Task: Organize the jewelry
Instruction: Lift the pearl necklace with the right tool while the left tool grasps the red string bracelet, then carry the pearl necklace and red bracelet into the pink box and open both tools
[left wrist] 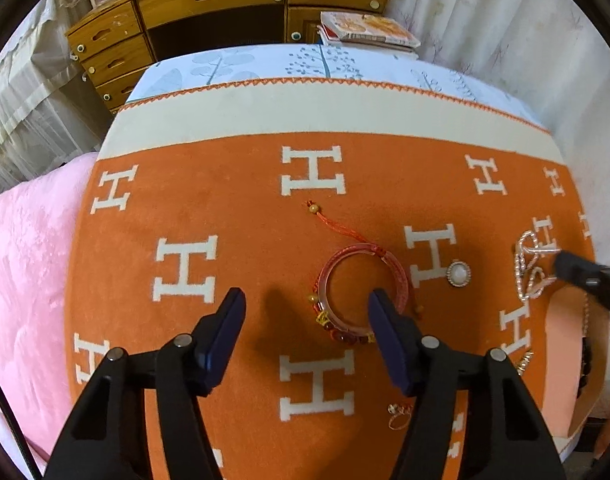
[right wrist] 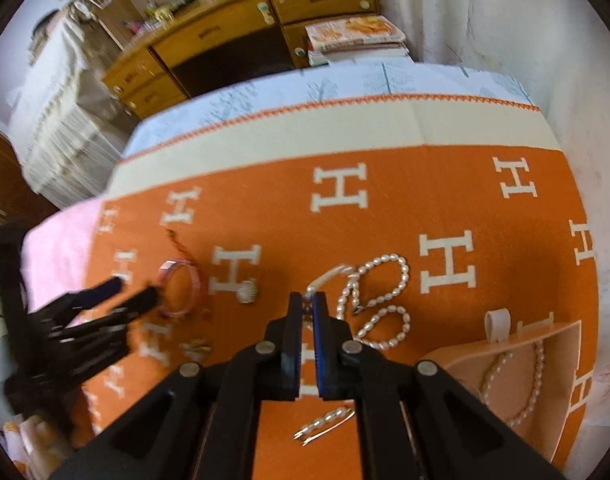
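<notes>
Blue-padded fingers point(right wrist: 319, 320) of the right gripper point(right wrist: 307, 300) are pressed almost together, pinching the clasp end of a pearl necklace point(right wrist: 379, 304) whose loops lie on the blanket just beyond the tips. Across the blanket, the left gripper point(left wrist: 305, 304) stands partly open above a pink bangle point(left wrist: 363, 286), holding nothing; one finger point(left wrist: 387, 320) hangs over the inside of the ring, the other point(left wrist: 225, 316) over bare cloth beside it, and whether either touches the bangle cannot be told. A red cord bracelet point(left wrist: 337, 228) with small beads lies tangled with the bangle, its tail running away from the gripper. Just beside them, on a white letter, sits a round pearl brooch point(left wrist: 458, 274). Nearer the cameras lie small gold earrings point(left wrist: 401, 416) and a pearl hair clip point(right wrist: 325, 426), apart from one another. At the right edge of the orange blanket point(left wrist: 241, 208) with its white H pattern stands an open peach jewelry box point(right wrist: 561, 396); inside it rests another pearl strand point(right wrist: 521, 376), and the left view shows dark beads point(left wrist: 585, 364) in it as well. Behind the table stand a wooden dresser point(left wrist: 225, 4) and a stack of magazines point(left wrist: 369, 30).
</notes>
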Tool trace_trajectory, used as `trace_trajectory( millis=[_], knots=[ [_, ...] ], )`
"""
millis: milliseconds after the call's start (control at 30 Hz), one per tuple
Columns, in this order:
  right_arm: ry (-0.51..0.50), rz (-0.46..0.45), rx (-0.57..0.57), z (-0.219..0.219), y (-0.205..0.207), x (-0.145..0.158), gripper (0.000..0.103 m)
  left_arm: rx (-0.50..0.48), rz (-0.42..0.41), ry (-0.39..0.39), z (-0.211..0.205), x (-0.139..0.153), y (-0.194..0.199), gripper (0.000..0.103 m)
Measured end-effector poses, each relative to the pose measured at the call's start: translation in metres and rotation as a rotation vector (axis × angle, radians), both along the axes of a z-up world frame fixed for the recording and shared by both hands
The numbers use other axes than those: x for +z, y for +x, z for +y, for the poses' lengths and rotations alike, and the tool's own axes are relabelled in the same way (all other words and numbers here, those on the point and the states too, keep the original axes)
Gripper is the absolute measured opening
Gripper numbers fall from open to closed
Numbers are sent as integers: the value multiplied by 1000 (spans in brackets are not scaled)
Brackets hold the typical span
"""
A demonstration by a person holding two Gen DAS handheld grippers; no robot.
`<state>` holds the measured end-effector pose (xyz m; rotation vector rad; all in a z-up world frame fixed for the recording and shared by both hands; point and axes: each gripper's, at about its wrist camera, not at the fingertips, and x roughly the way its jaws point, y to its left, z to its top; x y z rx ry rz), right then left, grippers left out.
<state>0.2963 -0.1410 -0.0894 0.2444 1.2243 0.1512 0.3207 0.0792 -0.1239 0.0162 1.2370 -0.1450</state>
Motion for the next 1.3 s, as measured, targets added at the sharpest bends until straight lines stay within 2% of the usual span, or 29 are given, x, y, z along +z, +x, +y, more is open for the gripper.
trace_trajectory(
  millis=[33,167,300,333,433,533,800,933,1133,1300],
  knots=[
    [15,-13,3,2,-1,6,5,0,5,4,0,-1,1,59],
    [65,-66,26,0,-15,32,5,-12,63,8,-6,-14,9,32],
    [115,-117,51,1,-21,56,5,-6,57,23,-11,-15,14,22],
    [124,-126,54,0,-23,60,5,-6,58,22,-11,-15,14,9],
    [154,-168,63,-3,-30,76,4,-1,58,-7,-10,-13,11,8],
    [196,-215,71,-9,-38,94,4,-7,16,-22,-14,2,1,8],
    [293,-421,54,-37,-81,162,4,-59,-132,-130,-38,87,-44,8],
    [326,-505,18,-63,-106,187,5,-112,-184,-155,-62,118,-62,8],
    [309,-555,-27,-99,-140,193,5,-207,-204,-194,-114,138,-88,8],
    [276,-558,-77,-128,-154,176,5,-272,-195,-191,-167,132,-101,8]
  ],
)
